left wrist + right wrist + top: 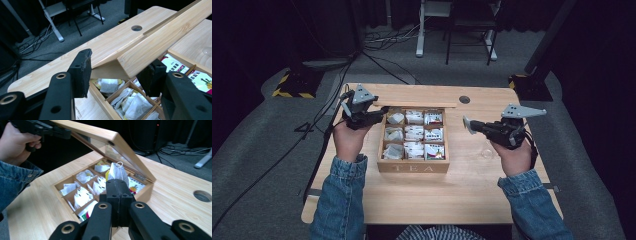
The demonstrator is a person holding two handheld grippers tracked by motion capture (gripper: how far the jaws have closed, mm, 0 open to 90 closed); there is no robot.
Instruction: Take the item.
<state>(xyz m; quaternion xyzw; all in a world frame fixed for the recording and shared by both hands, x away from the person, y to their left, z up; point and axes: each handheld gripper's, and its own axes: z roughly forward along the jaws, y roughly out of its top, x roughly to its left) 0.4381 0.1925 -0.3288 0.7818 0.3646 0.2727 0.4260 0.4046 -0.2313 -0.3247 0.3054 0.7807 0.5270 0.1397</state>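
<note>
Lid [100,135] propped up by the left gripper [117,72], jaws wide around its edge; right gripper [117,192] pinches a tea bag [116,173] clear of the tea box [412,167], destination undecided

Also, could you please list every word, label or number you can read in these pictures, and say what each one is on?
"TEA": on the front wall of the wooden tea box, readable in the high view.
Print on the red-and-white sachets in the box: blurred, unreadable.
Print on the white tea packets: too small and blurred to read.
The tea bag held in the right gripper bears no readable text.
</note>
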